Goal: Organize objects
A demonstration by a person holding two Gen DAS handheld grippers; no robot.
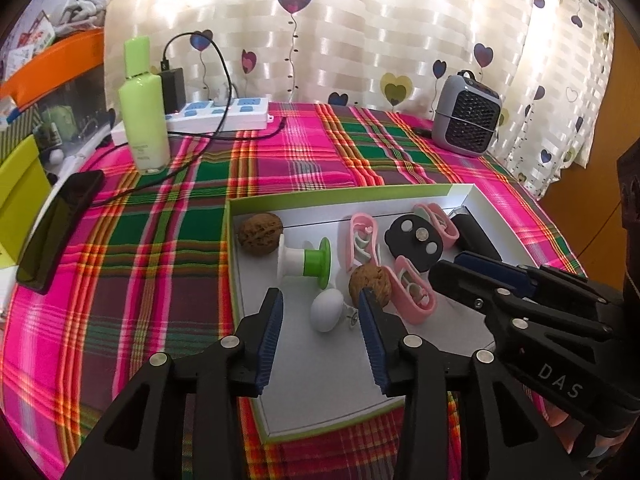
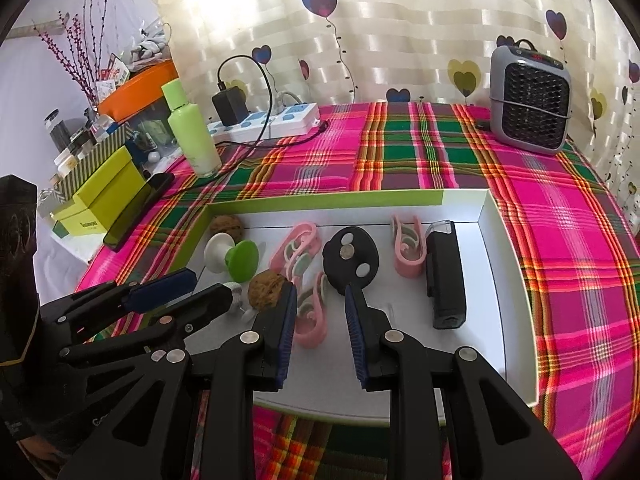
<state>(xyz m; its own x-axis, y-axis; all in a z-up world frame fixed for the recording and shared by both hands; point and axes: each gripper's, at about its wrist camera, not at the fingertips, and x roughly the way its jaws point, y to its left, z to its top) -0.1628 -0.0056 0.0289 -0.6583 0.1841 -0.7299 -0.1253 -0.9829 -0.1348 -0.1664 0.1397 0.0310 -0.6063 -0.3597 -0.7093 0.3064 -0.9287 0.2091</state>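
Green bottle [image 1: 145,108] is standing far left on the plaid cloth [image 1: 160,240], phone [image 1: 56,232] lying near it. White tray [image 1: 248,280] is sitting mid-table, holding walnut [image 1: 260,233], spool [image 1: 306,263], white egg [image 1: 327,310], second walnut [image 1: 369,285] (touching the pink clip [image 1: 414,292]), black disc [image 1: 414,238] and a black box [image 2: 445,280]. Left gripper [image 1: 320,300] is hovering over the egg, fingers apart, not pressing it. Right gripper [image 2: 320,296] is hanging above a pink clip, fingers apart with a narrow gap, gripping nothing. Grey heater [image 1: 466,116] is sitting far right.
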